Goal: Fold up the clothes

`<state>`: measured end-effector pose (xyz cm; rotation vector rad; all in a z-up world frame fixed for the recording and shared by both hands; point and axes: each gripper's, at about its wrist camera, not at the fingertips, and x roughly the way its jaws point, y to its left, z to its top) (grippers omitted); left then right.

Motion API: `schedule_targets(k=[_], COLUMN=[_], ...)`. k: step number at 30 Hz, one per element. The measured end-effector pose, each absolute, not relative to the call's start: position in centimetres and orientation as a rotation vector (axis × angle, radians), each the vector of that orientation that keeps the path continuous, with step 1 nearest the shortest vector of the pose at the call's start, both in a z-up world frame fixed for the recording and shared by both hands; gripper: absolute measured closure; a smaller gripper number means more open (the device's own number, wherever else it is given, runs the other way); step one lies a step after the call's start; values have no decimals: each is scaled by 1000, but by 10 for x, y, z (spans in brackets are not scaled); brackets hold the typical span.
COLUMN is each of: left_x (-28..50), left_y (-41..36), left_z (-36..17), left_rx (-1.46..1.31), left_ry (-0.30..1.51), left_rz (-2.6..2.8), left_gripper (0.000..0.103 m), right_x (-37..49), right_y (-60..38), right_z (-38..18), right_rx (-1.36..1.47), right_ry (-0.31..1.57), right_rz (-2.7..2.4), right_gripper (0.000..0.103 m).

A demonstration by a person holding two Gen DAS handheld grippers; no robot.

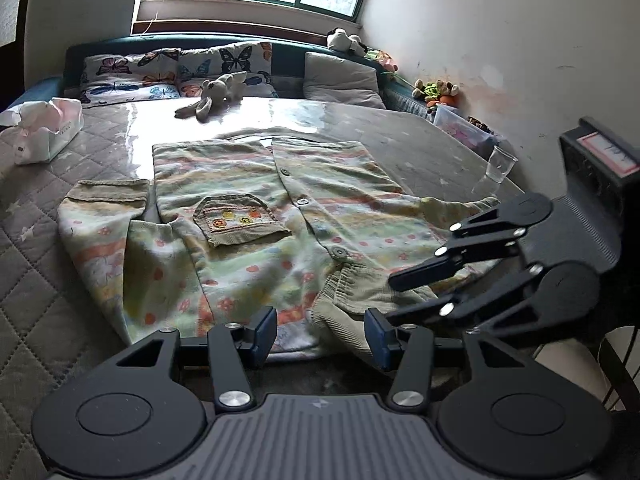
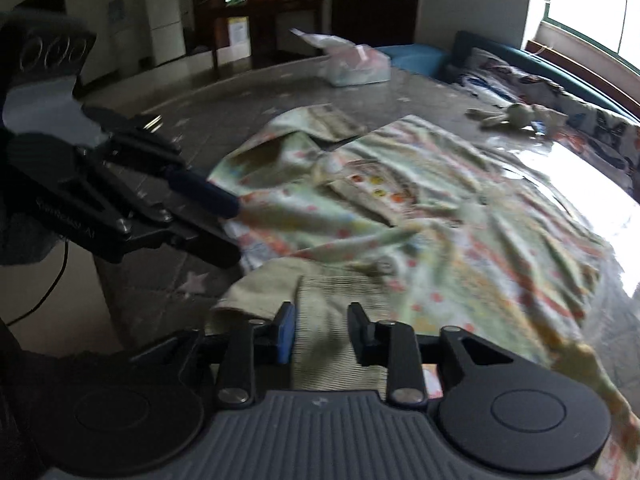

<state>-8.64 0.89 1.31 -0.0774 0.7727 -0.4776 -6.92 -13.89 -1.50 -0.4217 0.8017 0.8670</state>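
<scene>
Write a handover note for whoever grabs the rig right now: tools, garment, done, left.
Left tool: open, empty, at the cardigan's near hem.
Right tool: open, over the ribbed cuff, not pinching it.
Cardigan: flat on the bed, buttoned, front up.
Done: that cuff's sleeve looks folded in across the hem.
Left: the other sleeve lies out to the side; fold it in, then the body.
</scene>
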Motion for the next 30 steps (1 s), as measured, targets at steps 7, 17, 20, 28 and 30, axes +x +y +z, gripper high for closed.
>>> schedule_targets(k=[7, 17, 20, 28, 30], left_x=[-91, -76, -70, -58, -58], left_y=[-8, -60, -71, -65, -63], left_z=[12, -7, -14, -22, -23], left_rx=[-25, 130, 183, 123, 97], left_ry=[760, 754, 756, 798, 803], left_rz=[-534, -603, -603, -621, -642], left_gripper=[52, 52, 52, 90, 91], right_x=[-71, -64, -63, -61, -63], right_y=[-145, -203, -210, -206, -202], right_z=[-25, 11, 13, 12, 11], right_rx=[-429, -184, -159, -150, -154], right_ry=[821, 766, 754, 751, 762], right_rz=[790, 693, 691, 729, 766], right_gripper=[100, 101, 101, 102, 101])
